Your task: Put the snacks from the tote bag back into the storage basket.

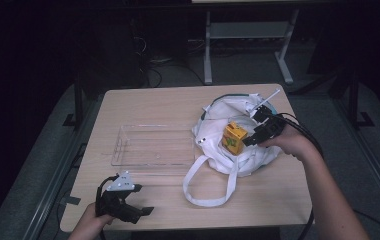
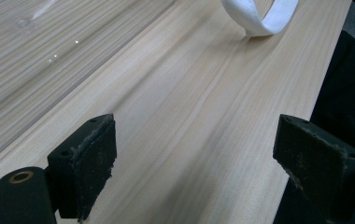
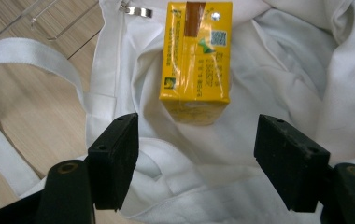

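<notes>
While the right gripper (image 1: 249,140) hovered over the crumpled white cloth tote bag (image 1: 238,135) at the right side of the pale wooden table (image 1: 178,100), its two black jaws stood wide apart with nothing pressed between them. In the right gripper view (image 3: 196,154) the small yellow drink carton (image 3: 196,56) lay just beyond the jaw tips, on the white fabric, clear of both pads (image 3: 117,158); it bore a brown strip near its top edge and small printed labels (too fine to read). From above, that carton (image 1: 234,138) sat tilted on the bag, with the gripper's tips just beside its right edge and apart from it. One long white strap (image 1: 208,187) of the bag looped out over the table toward the person's side, and a second handle, edged in green (image 1: 228,97), curved behind the bag.

The left gripper (image 1: 128,205) rested low near the front left corner of the table, its jaws likewise spread and holding nothing; its own view (image 2: 196,154) showed bare wood grain between the pads (image 2: 96,163), with the strap's loop (image 2: 264,18) lying farther off. To the left of the bag, near the table's middle, lay a clear, shallow rectangular plastic tray (image 1: 123,150), its edge also visible in the left gripper view (image 2: 49,70). Both grippers were well apart from each other.
</notes>
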`<state>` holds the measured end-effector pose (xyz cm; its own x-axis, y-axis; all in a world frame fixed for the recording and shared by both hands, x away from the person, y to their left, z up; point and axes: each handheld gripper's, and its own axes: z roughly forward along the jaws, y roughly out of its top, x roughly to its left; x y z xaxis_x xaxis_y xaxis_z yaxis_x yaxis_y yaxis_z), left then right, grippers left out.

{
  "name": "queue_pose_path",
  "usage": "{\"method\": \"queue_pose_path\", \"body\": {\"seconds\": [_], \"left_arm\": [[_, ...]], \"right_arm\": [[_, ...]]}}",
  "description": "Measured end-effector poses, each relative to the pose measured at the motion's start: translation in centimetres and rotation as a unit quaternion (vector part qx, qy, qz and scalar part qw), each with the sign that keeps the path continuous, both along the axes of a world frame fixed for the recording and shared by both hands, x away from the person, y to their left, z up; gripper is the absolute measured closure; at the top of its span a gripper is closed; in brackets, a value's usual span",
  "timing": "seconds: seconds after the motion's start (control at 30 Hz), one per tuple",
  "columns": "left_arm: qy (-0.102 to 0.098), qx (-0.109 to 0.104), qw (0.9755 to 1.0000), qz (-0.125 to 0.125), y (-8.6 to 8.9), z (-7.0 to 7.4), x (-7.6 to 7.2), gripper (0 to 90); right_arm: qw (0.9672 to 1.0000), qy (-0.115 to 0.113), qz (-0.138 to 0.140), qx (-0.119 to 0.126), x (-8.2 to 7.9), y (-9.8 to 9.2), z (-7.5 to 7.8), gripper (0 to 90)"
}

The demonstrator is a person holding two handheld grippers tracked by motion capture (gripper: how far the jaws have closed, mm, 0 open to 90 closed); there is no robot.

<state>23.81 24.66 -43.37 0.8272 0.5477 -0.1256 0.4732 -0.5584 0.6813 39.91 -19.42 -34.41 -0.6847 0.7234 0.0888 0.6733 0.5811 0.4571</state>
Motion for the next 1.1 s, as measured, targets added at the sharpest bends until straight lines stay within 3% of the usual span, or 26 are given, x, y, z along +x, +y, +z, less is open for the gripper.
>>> {"method": "queue_pose_path", "body": {"seconds": [0.33,1.1], "left_arm": [[0.003,-0.002,1.0000,0.002,-0.1,0.0,0.0,13.2],[0.004,-0.008,1.0000,0.003,-0.1,0.0,0.0,13.2]], "right_arm": [[0.9998,-0.001,0.013,-0.013,1.5,1.3,0.6,30.0],[0.9994,0.003,0.027,-0.021,4.3,4.5,-0.2,31.7]]}}
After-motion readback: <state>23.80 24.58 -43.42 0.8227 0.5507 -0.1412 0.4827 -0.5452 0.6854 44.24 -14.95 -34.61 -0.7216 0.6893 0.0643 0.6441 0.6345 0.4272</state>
